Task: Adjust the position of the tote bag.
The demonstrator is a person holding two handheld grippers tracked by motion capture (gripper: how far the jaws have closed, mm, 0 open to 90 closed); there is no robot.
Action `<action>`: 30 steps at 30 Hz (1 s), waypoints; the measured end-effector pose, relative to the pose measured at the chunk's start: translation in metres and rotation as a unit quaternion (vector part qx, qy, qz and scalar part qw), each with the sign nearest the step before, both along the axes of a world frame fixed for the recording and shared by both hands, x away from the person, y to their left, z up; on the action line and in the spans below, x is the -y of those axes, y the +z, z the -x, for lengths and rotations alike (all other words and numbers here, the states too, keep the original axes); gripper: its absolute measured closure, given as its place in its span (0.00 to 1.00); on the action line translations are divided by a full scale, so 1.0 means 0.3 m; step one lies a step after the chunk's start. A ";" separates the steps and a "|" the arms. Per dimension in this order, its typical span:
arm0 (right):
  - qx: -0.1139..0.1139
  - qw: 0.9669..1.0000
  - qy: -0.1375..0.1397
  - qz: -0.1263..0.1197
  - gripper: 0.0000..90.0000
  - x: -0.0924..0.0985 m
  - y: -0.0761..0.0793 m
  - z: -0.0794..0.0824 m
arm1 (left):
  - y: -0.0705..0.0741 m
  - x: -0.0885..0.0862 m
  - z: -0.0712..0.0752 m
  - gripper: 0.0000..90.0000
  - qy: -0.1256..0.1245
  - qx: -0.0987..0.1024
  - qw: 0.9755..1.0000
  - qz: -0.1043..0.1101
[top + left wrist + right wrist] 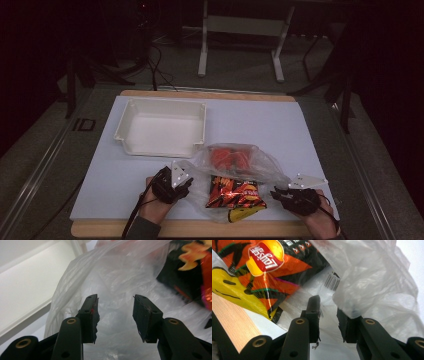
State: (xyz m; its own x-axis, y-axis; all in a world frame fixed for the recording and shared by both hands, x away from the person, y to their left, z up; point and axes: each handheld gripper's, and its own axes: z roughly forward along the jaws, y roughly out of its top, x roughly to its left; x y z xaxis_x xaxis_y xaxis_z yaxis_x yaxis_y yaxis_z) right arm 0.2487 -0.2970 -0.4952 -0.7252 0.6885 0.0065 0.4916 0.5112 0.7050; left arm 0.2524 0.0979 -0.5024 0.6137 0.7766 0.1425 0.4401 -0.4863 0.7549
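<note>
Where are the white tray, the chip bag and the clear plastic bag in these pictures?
white tray point(131, 124), high view, on its left wall.
chip bag point(235, 192), high view, on the middle of its orange and black front.
clear plastic bag point(377, 282), right gripper view, on its crumpled upper fold.

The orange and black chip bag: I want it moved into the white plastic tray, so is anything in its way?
The clear plastic bag partly wraps the chip bag; past it, nothing visible blocks the white tray.
</note>
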 end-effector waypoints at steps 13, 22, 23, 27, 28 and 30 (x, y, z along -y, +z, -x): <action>0.026 0.999 -0.004 -0.021 0.87 -0.002 0.051 0.001 | 0.050 0.028 0.004 0.63 -0.011 0.003 1.000 0.022; 0.043 0.999 -0.017 -0.019 0.91 -0.035 0.072 -0.040 | 0.066 0.069 0.007 0.64 -0.030 0.001 0.999 0.023; 0.043 0.999 -0.018 -0.020 0.91 -0.037 0.072 -0.045 | 0.066 0.072 0.006 0.64 -0.030 0.002 0.999 0.022; 0.044 0.999 -0.022 -0.019 0.89 -0.048 0.070 -0.060 | 0.065 0.078 0.010 0.65 -0.035 0.001 0.999 0.024; 0.044 0.999 -0.022 -0.017 0.89 -0.050 0.068 -0.064 | 0.065 0.081 0.012 0.65 -0.037 0.001 0.999 0.023; 0.043 0.999 -0.025 -0.016 0.87 -0.055 0.065 -0.070 | 0.060 0.089 0.013 0.65 -0.042 0.000 0.999 0.015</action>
State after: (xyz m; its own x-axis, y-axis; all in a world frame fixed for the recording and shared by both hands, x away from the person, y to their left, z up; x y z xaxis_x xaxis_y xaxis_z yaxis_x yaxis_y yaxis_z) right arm 0.2697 -0.2805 -0.4757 -0.6894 0.7237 -0.0324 0.4517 0.4644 0.7618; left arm 0.2485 0.0712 -0.4843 0.6763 0.7268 0.1200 0.3989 -0.4983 0.7698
